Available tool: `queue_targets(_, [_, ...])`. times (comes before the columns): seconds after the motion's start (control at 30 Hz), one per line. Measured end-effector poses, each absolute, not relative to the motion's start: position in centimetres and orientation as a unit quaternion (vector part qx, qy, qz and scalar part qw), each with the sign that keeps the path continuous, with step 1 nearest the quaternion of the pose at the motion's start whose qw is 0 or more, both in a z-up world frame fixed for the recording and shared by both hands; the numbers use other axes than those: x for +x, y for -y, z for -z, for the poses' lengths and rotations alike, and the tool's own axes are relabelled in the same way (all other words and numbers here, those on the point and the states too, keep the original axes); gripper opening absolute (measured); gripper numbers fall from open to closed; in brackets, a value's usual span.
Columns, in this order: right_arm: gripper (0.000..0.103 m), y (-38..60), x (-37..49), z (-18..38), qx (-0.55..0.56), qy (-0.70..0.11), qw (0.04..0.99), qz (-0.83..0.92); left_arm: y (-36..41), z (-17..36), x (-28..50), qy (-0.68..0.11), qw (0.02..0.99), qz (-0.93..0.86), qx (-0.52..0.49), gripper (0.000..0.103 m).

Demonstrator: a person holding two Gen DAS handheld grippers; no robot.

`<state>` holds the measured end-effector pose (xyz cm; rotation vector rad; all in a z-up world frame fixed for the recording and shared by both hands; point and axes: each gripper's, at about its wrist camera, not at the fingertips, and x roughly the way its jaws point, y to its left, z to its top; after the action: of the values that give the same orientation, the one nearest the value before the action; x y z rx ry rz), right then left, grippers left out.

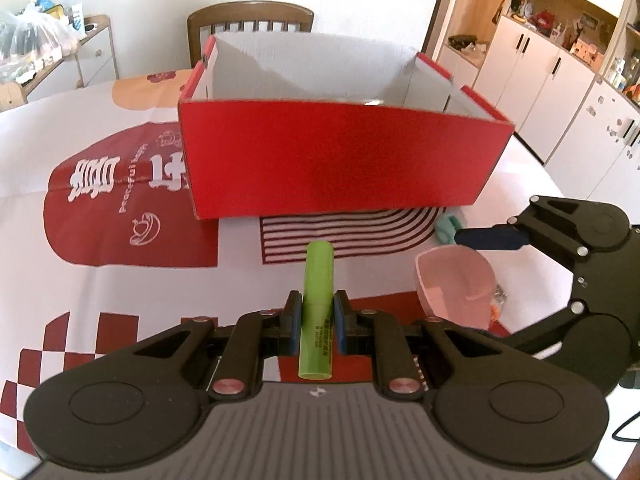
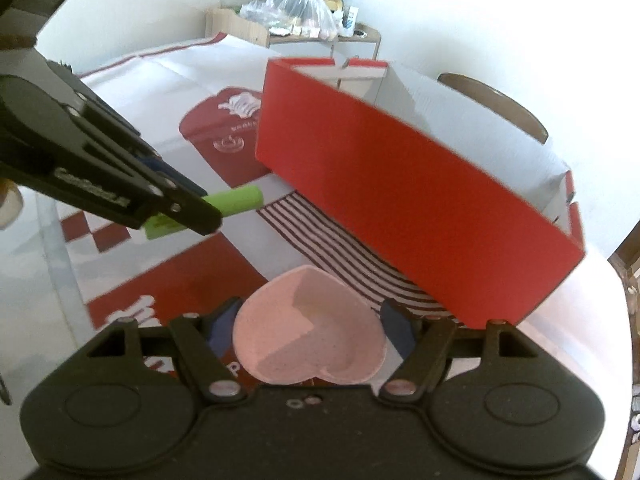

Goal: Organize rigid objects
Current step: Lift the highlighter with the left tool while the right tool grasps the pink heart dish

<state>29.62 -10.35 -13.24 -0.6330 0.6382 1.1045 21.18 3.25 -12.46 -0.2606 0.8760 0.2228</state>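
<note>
My left gripper [image 1: 318, 308] is shut on a lime-green cylinder [image 1: 318, 276] that sticks out forward past its blue pads, above the tablecloth. The right wrist view shows that cylinder [image 2: 240, 200] in the left gripper [image 2: 192, 208] at the left. A pink heart-shaped dish [image 2: 310, 336] sits between the pads of my right gripper [image 2: 310, 320], which press on its two sides. In the left wrist view the dish [image 1: 456, 288] hangs tilted in the right gripper [image 1: 476, 280], off the table. An open red cardboard box [image 1: 332, 152] with a white inside stands just beyond both grippers.
A red-and-white printed cloth [image 1: 120, 280] covers the table. A small teal object [image 1: 446, 228] lies by the box's near right corner. A wooden chair [image 1: 250, 16] stands behind the box, white cabinets [image 1: 540, 80] to the right, a cluttered side cabinet [image 2: 296, 20] by the wall.
</note>
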Motion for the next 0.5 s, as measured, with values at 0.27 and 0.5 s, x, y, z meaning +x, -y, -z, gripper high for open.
queue_targets(0.27, [0.074,11.5,30.4,7.9,-0.255,-0.278,0.773,-0.510,-2.7,9.1,21.8,-0.403,0.900,-0.108,-0.124,0.016])
queue_targets(0.5, [0.074,10.8,32.7,3.9,-0.237,-0.258,0.794,-0.496,-3.0,6.1,23.8,-0.382,0.912,-0.103,-0.104,0.016])
